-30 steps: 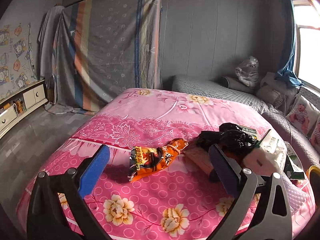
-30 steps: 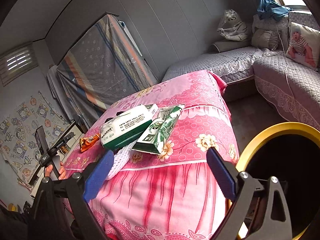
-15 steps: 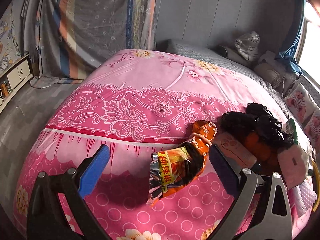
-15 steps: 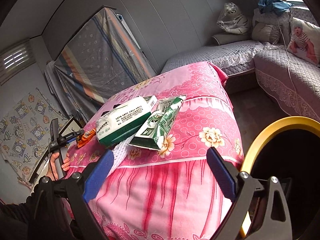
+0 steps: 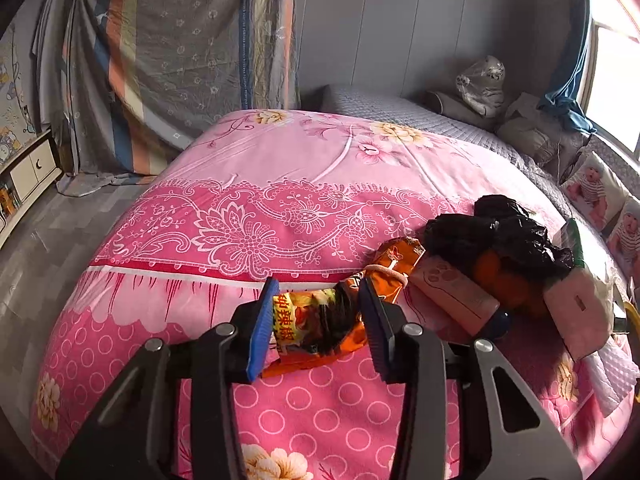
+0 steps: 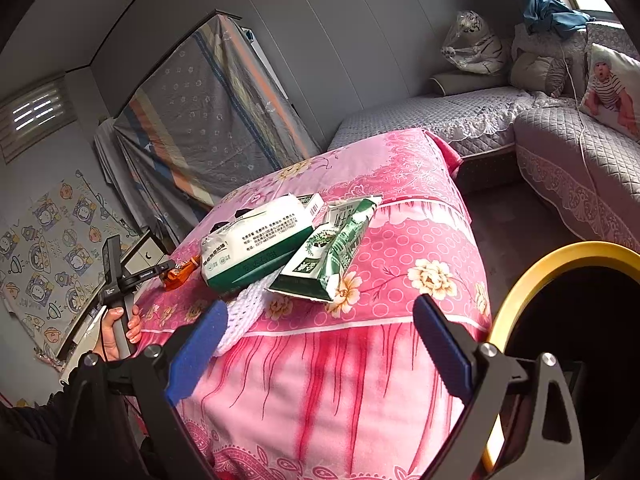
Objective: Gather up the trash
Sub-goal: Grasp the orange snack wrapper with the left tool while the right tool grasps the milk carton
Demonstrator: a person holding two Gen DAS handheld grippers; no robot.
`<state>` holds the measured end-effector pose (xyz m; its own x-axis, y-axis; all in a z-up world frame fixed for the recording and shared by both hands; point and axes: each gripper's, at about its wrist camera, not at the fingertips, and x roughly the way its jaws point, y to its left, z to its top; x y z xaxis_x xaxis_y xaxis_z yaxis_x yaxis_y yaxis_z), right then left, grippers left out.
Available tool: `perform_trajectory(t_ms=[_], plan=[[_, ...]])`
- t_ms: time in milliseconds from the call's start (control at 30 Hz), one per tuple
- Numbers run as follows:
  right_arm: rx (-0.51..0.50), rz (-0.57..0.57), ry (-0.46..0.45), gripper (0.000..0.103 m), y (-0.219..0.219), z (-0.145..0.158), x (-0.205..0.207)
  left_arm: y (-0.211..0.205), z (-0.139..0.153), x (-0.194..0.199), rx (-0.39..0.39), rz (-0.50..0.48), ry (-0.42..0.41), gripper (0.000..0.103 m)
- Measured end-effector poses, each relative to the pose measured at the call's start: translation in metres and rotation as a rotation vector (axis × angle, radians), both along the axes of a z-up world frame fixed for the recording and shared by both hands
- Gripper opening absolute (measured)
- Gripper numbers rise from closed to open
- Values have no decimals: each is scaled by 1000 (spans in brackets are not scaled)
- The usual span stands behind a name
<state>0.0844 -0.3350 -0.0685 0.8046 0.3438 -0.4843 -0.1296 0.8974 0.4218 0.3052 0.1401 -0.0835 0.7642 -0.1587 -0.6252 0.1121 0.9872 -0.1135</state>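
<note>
Straddling the near end of the orange snack wrapper (image 5: 320, 320) on the bed (image 5: 280, 184), the left hand-held gripper (image 5: 316, 328) pinches it; its long axis runs away rightward. The right hand-held gripper (image 6: 316, 344), gaping empty, waits beside the yellow-rimmed bin (image 6: 560, 256).

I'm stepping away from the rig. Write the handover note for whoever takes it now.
Left gripper: shut on the orange snack wrapper, which lies on the pink bed.
Right gripper: open, empty, beside the yellow-rimmed bin.
On the bed: white wipes pack, green packet, black bag, pink pack.
Done: wrapper gripped.
Left: bin it, then the rest.
</note>
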Motion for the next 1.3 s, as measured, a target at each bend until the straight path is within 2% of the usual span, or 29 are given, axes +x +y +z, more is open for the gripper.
perform_trajectory(t_ms=[167, 433, 733, 867, 1000, 1167, 1300], plan=[[-9, 10, -14, 90, 5, 6, -3, 8, 13, -19, -57, 3, -49, 30], [-75, 34, 27, 90, 27, 8, 10, 15, 52, -80, -140, 2, -178, 30], [-136, 11, 244, 90, 51, -11, 98, -4, 65, -120, -177, -69, -219, 30], [-167, 7, 296, 90, 63, -16, 137, -13, 67, -128, -178, -100, -227, 31], [-241, -6, 355, 90, 75, -28, 164, -17, 67, -132, -180, -117, -231, 31], [-297, -20, 411, 86, 82, -45, 187, -26, 72, -140, -165, -140, -252, 31], [-301, -5, 446, 70, 85, -58, 197, -36, 75, -144, -146, -164, -261, 31]])
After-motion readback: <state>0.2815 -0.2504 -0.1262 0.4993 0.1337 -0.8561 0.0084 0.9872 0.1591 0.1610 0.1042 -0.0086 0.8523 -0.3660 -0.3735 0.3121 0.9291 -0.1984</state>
